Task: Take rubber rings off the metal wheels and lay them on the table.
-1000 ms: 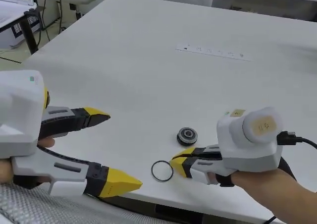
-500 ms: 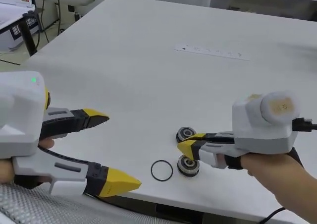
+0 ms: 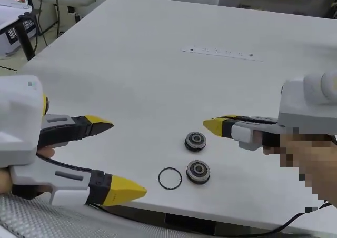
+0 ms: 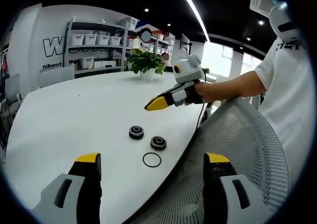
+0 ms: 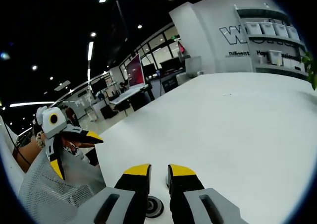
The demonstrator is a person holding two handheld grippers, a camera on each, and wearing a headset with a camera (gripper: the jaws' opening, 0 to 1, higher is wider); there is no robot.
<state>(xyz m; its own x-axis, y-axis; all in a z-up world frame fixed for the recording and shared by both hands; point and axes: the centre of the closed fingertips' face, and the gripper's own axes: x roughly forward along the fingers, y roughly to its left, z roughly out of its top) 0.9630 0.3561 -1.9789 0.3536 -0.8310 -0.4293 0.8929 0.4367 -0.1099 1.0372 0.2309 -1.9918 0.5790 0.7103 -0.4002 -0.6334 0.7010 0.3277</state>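
Two small metal wheels lie on the white table (image 3: 131, 64), one farther (image 3: 195, 141) and one nearer (image 3: 198, 171). A loose black rubber ring (image 3: 170, 178) lies flat just left of the nearer wheel. My left gripper (image 3: 122, 158) hovers open at the table's front left, its jaws wide apart and empty. In its own view (image 4: 151, 157) it faces the ring (image 4: 151, 159) and both wheels (image 4: 136, 132) (image 4: 158, 142). My right gripper (image 3: 211, 125) hangs above and right of the wheels, jaws close together with nothing between them. One wheel (image 5: 153, 206) lies below the right gripper (image 5: 158, 170).
A thin white printed strip (image 3: 221, 52) lies farther back on the table. A grey mesh chair back (image 3: 26, 222) sits against the table's front edge under my left gripper. A potted plant (image 4: 145, 63) stands at the far end.
The right gripper has lifted and drawn back to the right, away from the ring. A second wheel now lies on the table where that gripper was.
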